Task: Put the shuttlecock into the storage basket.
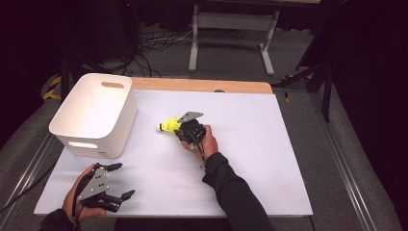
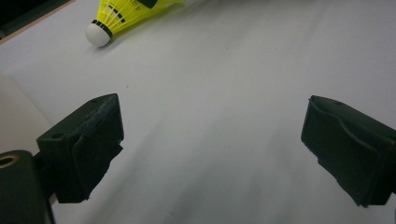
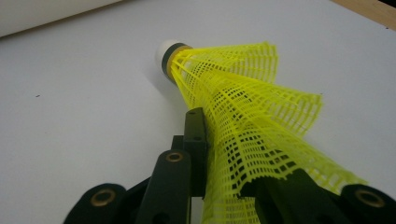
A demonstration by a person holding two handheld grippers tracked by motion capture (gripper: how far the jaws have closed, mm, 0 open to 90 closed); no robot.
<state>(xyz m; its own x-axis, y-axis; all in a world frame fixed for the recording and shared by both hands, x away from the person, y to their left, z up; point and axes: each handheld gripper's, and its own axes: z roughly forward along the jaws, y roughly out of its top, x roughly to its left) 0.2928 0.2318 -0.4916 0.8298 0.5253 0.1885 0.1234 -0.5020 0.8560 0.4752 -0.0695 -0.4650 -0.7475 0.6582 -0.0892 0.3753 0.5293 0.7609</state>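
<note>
A yellow mesh shuttlecock [image 1: 168, 126] with a white cork tip lies on its side on the white mat [image 1: 255, 159], cork pointing left toward the bin. My right gripper [image 1: 185, 129] is shut on its skirt. In the right gripper view the shuttlecock [image 3: 243, 93] has its mesh crumpled between the two black jaws of the right gripper [image 3: 233, 154]. My left gripper [image 1: 121, 180] rests near the front left corner of the mat, open and holding nothing. From the left gripper view, the left gripper [image 2: 212, 149] has its jaws wide apart, and the shuttlecock [image 2: 116, 16] lies far ahead.
A white plastic bin [image 1: 91, 139] with handle slots stands at the back left of the mat. The wooden table edge [image 1: 202, 85] runs along the far side. Beyond it are a table frame and cables on the floor.
</note>
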